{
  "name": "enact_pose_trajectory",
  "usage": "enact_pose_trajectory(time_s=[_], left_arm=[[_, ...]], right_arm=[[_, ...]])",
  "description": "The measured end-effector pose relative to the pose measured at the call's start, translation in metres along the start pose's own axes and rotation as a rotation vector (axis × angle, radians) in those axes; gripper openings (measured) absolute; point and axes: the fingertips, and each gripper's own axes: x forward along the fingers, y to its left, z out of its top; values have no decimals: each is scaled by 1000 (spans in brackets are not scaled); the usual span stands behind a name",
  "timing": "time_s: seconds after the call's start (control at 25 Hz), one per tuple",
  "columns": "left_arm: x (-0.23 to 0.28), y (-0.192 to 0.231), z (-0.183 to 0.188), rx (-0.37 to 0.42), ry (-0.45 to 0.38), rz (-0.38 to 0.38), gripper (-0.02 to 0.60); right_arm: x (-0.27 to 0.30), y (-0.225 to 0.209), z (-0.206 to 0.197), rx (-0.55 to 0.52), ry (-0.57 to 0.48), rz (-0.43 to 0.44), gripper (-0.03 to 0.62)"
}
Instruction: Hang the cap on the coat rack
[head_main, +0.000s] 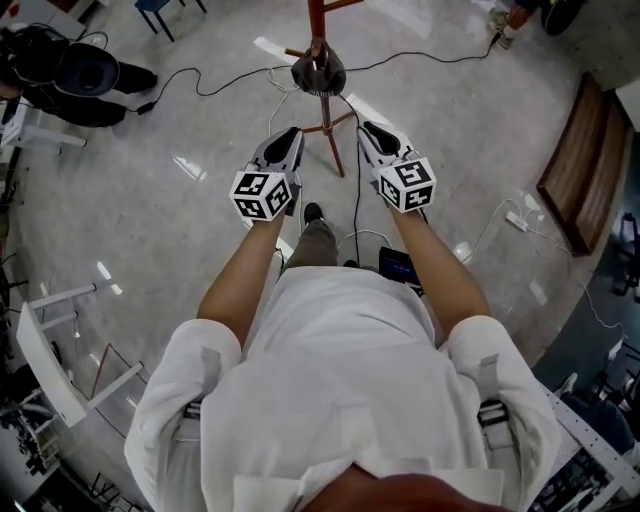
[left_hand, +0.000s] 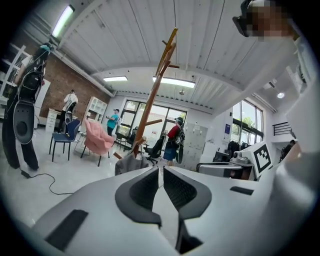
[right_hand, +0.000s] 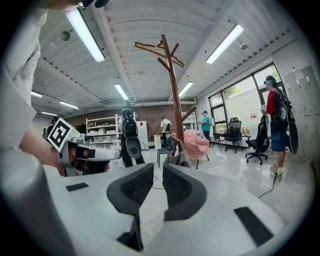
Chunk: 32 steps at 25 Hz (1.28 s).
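Note:
The red-brown wooden coat rack (head_main: 316, 20) stands on the floor straight ahead of me. A grey cap (head_main: 318, 72) hangs on one of its low pegs. My left gripper (head_main: 289, 133) and right gripper (head_main: 367, 128) are held side by side short of the rack, one on each side of its base. Both have their jaws close together with nothing between them. In the left gripper view the rack (left_hand: 152, 97) leans above the left gripper (left_hand: 161, 170), with the cap (left_hand: 131, 162) just beyond. Past the right gripper (right_hand: 158, 167) the rack (right_hand: 173, 85) and cap (right_hand: 178, 159) show too.
Black cables (head_main: 215, 85) and a white power strip (head_main: 517, 220) lie on the grey floor. A wooden board (head_main: 580, 165) rests at the right, dark gear (head_main: 85, 70) at the far left, a white frame (head_main: 50, 340) lower left. A pink chair (left_hand: 97, 140) and people stand farther off.

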Motion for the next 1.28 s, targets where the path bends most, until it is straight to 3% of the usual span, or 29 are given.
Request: enact_pose_trajectory(time_s=[0.24,0.72,1.04,1.28], left_arm=[[-48,-57,25,23,-73,-47,35],[-124,-121,54,47,-160,-98,25],[-156,-152,56,88,-194,-81,23],[-171,-160,53,99,-187,-69,23]], right_arm=[[-63,26,45,-23,-94,9,54],[-162,73,101,-37,-237,56,34],[-219,86,94,-48,-252,28,29],[-244,87,82,46,-268,21,29]])
